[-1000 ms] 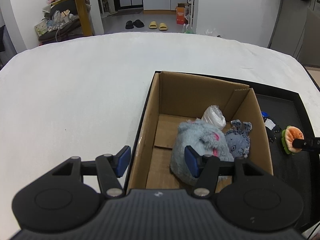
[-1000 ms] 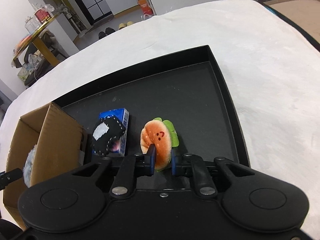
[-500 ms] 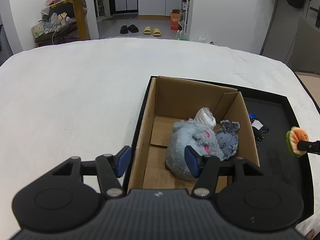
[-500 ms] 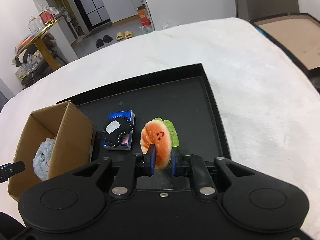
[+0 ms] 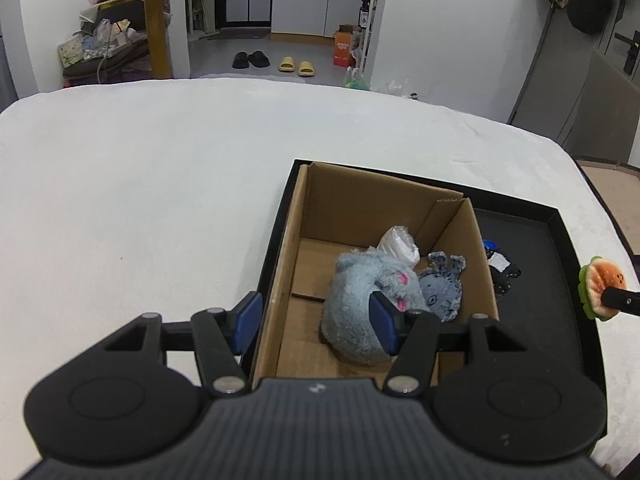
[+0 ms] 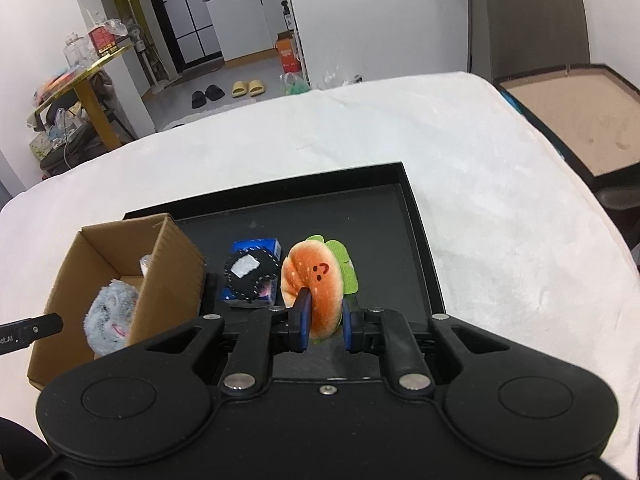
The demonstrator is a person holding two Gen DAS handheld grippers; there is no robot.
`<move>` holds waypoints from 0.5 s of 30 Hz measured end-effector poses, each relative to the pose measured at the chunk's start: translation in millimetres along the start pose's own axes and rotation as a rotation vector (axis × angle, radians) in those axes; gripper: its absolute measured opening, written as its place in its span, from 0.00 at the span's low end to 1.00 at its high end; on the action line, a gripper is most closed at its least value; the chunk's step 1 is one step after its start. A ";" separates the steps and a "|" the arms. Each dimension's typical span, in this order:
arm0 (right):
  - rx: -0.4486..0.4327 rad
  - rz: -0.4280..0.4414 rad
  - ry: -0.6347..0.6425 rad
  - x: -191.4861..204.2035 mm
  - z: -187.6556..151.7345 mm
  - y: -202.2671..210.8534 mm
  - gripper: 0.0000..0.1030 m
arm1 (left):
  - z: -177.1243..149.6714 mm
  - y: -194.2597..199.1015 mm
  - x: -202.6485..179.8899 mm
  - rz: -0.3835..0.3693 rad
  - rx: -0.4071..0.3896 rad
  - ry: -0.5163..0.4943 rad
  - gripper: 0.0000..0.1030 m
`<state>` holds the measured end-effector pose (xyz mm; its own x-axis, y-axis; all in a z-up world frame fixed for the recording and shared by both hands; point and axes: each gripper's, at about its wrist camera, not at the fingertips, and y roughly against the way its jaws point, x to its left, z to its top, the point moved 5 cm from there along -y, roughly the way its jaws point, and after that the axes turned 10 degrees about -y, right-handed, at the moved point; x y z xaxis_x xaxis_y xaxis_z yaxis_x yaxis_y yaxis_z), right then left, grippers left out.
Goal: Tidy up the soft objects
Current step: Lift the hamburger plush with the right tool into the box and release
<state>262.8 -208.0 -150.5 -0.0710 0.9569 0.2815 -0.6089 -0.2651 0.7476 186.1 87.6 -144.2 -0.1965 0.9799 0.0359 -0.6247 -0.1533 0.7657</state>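
Carrying the burger toy to the box

My right tongs (image 6: 325,322) grip the burger toy (image 6: 316,284); my left tongs (image 5: 316,322) gape empty. Next, swing over the box (image 6: 168,276) and release.

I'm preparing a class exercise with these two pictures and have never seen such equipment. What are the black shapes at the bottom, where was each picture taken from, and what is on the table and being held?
No robot here: a person holds a two-finger gripper in each hand, each carrying a wide-angle camera that looks along its fingers. The black shapes are the grippers themselves.

In the left wrist view, the left gripper is open above a cardboard box holding a fluffy grey plush, a smaller blue-grey plush and a white plastic bag.

In the right wrist view, the right gripper pinches a burger plush above a black tray. The box stands in that tray beside a black fabric toy lying on a blue carton. A white cloth covers the table.
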 end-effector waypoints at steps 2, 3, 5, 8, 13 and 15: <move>-0.009 0.003 0.009 4.5 -0.5 4.9 0.15 | 2.4 2.7 1.1 0.002 -0.008 -0.006 0.56; -0.013 0.005 0.011 6.1 -0.6 7.2 0.15 | 3.2 3.5 1.7 0.000 -0.008 -0.007 0.56; -0.019 0.011 0.016 11.0 0.6 11.1 0.15 | 3.6 3.7 1.6 -0.009 -0.009 -0.015 0.56; -0.030 0.022 0.027 20.0 2.1 15.9 0.15 | 1.5 1.3 -0.5 -0.026 -0.009 -0.021 0.55; -0.045 0.060 0.052 41.0 5.0 22.9 0.15 | -4.0 -0.9 1.9 -0.032 -0.018 -0.006 0.54; -0.048 0.077 0.063 50.7 5.3 24.5 0.15 | -5.7 -0.1 2.7 -0.032 -0.029 -0.007 0.53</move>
<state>248.5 -166.7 -114.8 -0.1677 0.9400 0.2972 -0.6369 -0.3334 0.6951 181.4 89.6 -147.8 -0.1707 0.9852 0.0162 -0.6519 -0.1253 0.7479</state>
